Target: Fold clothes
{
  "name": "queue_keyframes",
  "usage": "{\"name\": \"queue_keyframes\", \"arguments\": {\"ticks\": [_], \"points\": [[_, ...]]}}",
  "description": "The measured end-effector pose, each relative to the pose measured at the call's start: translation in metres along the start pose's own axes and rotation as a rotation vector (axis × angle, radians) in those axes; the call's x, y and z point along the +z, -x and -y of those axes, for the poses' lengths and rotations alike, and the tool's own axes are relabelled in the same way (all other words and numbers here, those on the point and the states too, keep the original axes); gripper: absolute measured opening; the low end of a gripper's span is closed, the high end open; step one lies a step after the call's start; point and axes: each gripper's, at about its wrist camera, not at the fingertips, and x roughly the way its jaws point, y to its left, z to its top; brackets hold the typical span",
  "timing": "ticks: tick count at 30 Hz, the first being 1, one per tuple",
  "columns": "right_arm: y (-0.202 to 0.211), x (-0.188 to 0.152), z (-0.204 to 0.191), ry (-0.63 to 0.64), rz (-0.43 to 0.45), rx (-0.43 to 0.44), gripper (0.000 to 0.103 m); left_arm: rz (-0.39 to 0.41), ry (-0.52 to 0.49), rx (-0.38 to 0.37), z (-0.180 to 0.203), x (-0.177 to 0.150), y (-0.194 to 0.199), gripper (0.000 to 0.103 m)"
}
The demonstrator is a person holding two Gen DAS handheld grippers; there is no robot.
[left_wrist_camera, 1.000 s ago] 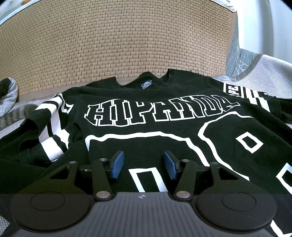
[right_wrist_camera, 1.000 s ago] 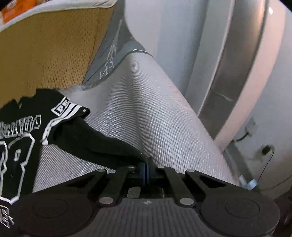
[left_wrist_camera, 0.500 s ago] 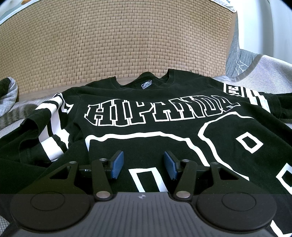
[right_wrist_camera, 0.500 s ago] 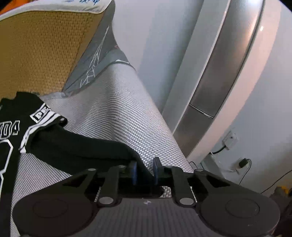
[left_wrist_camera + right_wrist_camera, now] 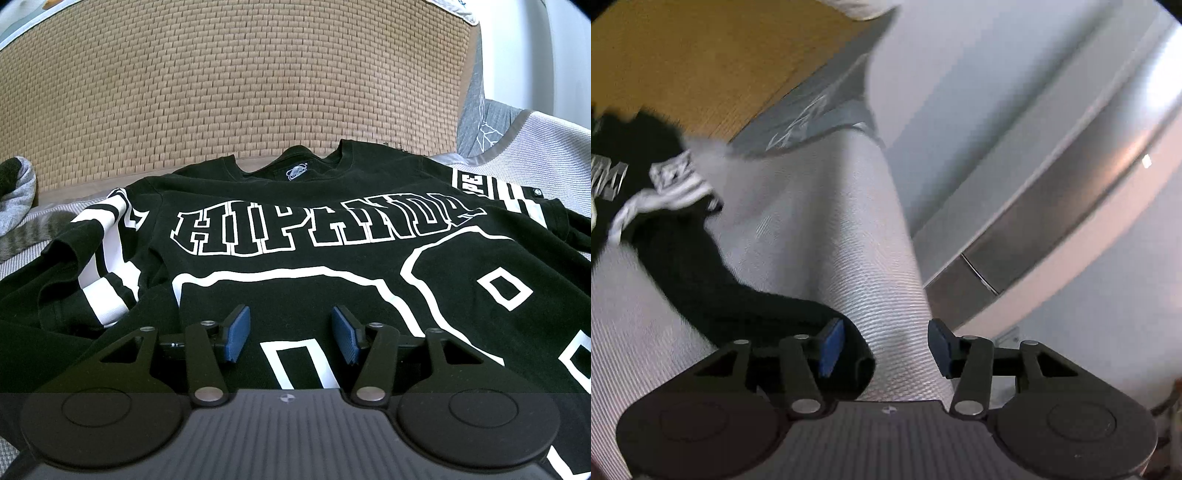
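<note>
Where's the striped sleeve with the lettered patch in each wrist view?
Left wrist: striped sleeve at upper right, at the shirt's shoulder, near the grey cushion.
Right wrist: striped sleeve at left edge, blurred; its black cuff end runs down to the open right claw.
Shared landmark: woven tan backrest.

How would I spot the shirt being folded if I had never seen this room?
Find the tan woven backrest; on the grey ribbed cover before it lies the shirt, spread flat. It is black, with white block letters across the chest and white sleeve stripes, unlike the grey garment bunched at the left edge.
</note>
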Motion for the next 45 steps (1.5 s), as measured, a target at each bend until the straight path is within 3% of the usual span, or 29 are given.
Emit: {"name": "queue_keyframes", "arguments": {"ticks": [6,16,20,27,30,36,45], "points": [[-0.003,-0.004,-0.021,0.064,0.008,-0.030,0.053,0.000,0.000,0.000,0.000,0.000,0.000,0.054],[0.024,-0.007,-0.047,-0.083,0.153,0.078,0.053,0.001,0.000,0.002,0.000,0.000,-0.001,0.055],[0.029,-0.003,-0.071,-0.199,0.188,0.143,0.053,0.002,0.000,0.003,0.000,0.000,-0.001,0.055],[0.045,-0.006,-0.136,-0.402,0.331,0.372,0.054,-0.004,-0.001,-0.004,-0.001,0.001,-0.001,0.059],[0.052,0.001,-0.168,-0.425,0.339,0.406,0.054,-0.007,-0.002,-0.003,-0.001,0.001,0.000,0.063],[0.043,0.008,-0.196,-0.594,0.291,0.550,0.054,-0.008,-0.011,0.005,0.001,0.001,-0.001,0.064],[0.029,0.000,-0.225,-0.648,0.264,0.650,0.056,-0.010,-0.023,0.023,0.002,0.001,-0.001,0.070]]}}
